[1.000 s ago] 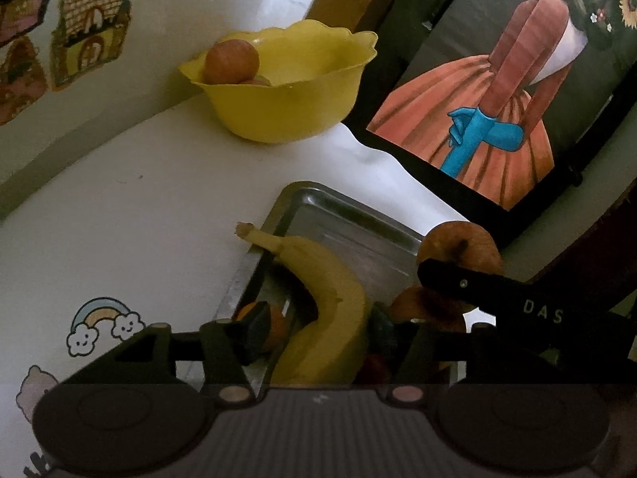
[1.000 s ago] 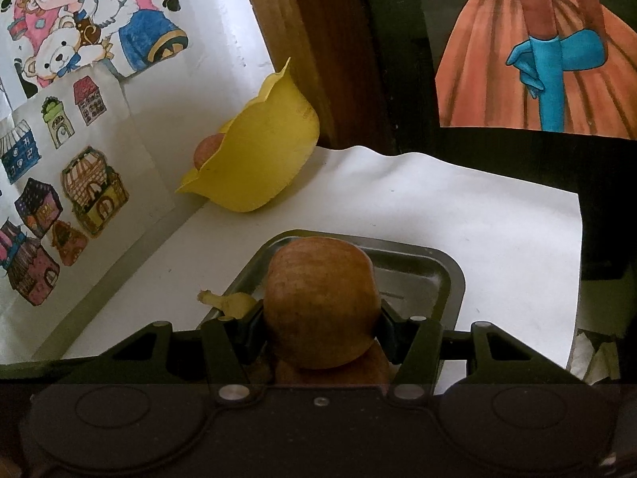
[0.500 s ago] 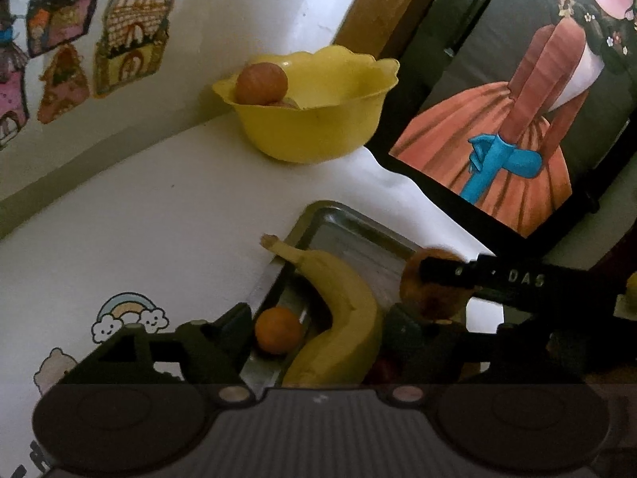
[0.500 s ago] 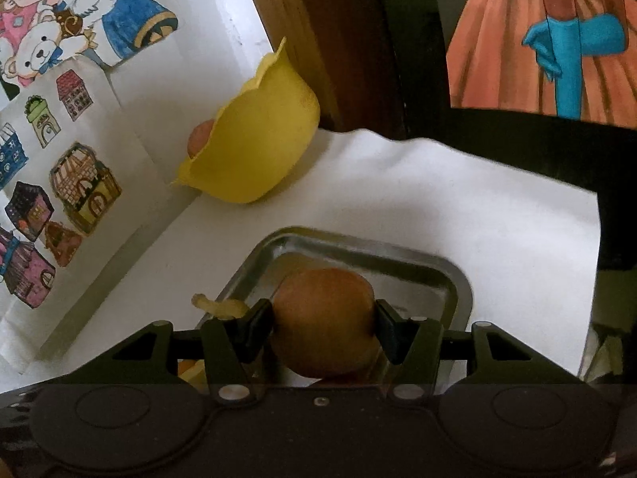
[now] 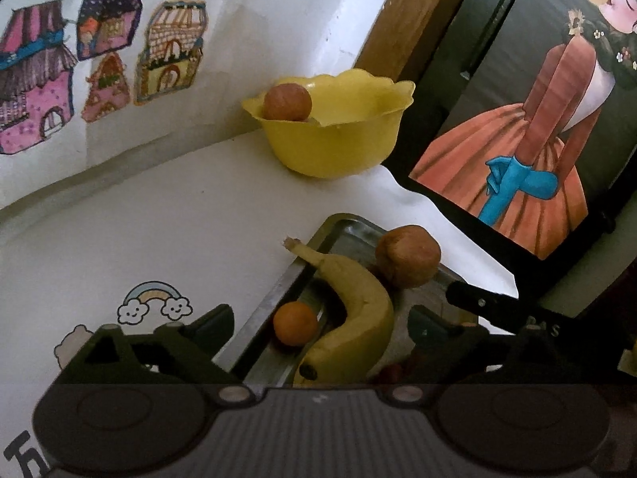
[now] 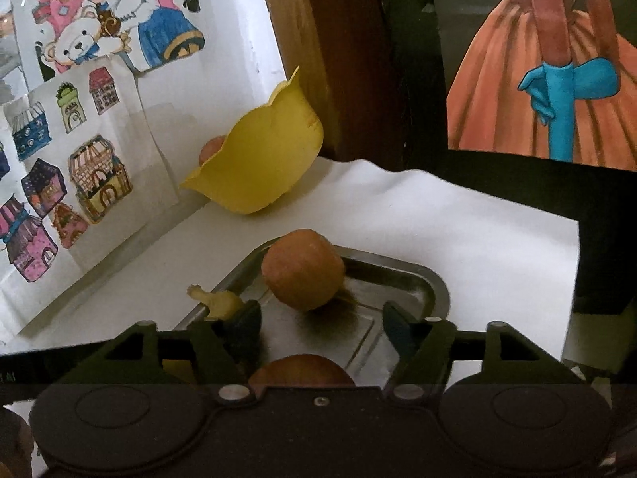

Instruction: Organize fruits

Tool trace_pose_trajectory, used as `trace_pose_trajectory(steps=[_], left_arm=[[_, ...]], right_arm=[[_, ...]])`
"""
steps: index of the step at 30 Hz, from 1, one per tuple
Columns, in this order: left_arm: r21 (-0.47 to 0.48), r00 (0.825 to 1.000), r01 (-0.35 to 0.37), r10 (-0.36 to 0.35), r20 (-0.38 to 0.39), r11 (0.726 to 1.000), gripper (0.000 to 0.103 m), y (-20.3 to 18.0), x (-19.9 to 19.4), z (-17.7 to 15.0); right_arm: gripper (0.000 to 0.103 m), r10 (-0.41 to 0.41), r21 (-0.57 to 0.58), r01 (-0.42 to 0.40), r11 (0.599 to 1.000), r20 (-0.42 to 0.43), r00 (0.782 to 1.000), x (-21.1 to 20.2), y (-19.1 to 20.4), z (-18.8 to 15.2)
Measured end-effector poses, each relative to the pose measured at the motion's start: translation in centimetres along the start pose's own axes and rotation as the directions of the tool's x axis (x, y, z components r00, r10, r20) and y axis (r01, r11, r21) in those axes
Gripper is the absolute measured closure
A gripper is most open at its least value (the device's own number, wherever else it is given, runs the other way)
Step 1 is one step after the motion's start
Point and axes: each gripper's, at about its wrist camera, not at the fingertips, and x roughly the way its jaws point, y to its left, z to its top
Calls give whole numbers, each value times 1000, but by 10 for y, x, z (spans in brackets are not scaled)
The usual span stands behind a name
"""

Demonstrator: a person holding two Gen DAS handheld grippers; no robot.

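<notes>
A metal tray [image 5: 274, 290] holds a banana [image 5: 354, 310], a small orange [image 5: 294, 323] and a round brown fruit [image 5: 408, 257]. My left gripper [image 5: 318, 324] is open, its fingers on either side of the banana and the orange without gripping them. In the right wrist view the brown fruit [image 6: 302, 281] rests on the tray [image 6: 434, 283] just ahead of my open right gripper [image 6: 322, 322]. A second brown fruit [image 6: 302, 370] lies half hidden under that gripper. The yellow bowl [image 5: 338, 139] at the back holds another reddish fruit [image 5: 287, 101].
The white tabletop [image 5: 139, 231] meets a wall with house stickers [image 5: 167, 51] on the left. A dark framed picture of an orange dress [image 5: 517, 159] leans at the back right. My right gripper's black arm [image 5: 489, 304] crosses the tray's right side.
My right gripper has opened and let the brown fruit down onto the tray, then drawn back. My left gripper's fingers have spread away from the banana and pulled back.
</notes>
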Motion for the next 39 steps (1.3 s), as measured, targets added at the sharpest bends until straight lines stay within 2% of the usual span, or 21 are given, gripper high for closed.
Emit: trace_pose_trajectory(steps=[9, 15, 23, 26, 30, 32, 34, 37, 39], left_arm=[[5, 997, 3, -3, 75, 1000, 1, 3, -15, -14], [34, 985, 40, -45, 166, 999, 1, 9, -28, -22], [80, 968, 41, -60, 242, 996, 1, 19, -50, -44], [109, 961, 29, -58, 271, 994, 1, 21, -63, -56], [153, 951, 27, -72, 302, 988, 1, 19, -86, -73], [142, 943, 53, -97, 319, 988, 1, 23, -104, -86], [111, 935, 55, -90, 344, 992, 1, 29, -128, -103], [54, 935, 70, -84, 344, 996, 1, 36, -165, -121], [69, 933, 71, -91, 347, 995, 1, 38, -190, -125]], right_arm=[[16, -31, 2, 31, 1000, 124, 992, -32, -2, -16], [8, -40, -32, 48, 998, 228, 973, -52, 8, -33], [3, -22, -70, 51, 996, 359, 933, -76, 24, -67], [1, 4, -105, 45, 994, 423, 906, -90, 30, -83], [1, -1, -108, 63, 992, 493, 870, -117, 37, -110], [1, -10, -98, 72, 993, 525, 851, -135, 41, -125], [1, -21, -84, 80, 993, 545, 838, -158, 48, -139], [1, -30, -69, 82, 994, 554, 832, -200, 60, -157], [1, -29, -82, 89, 993, 554, 832, -224, 70, -164]])
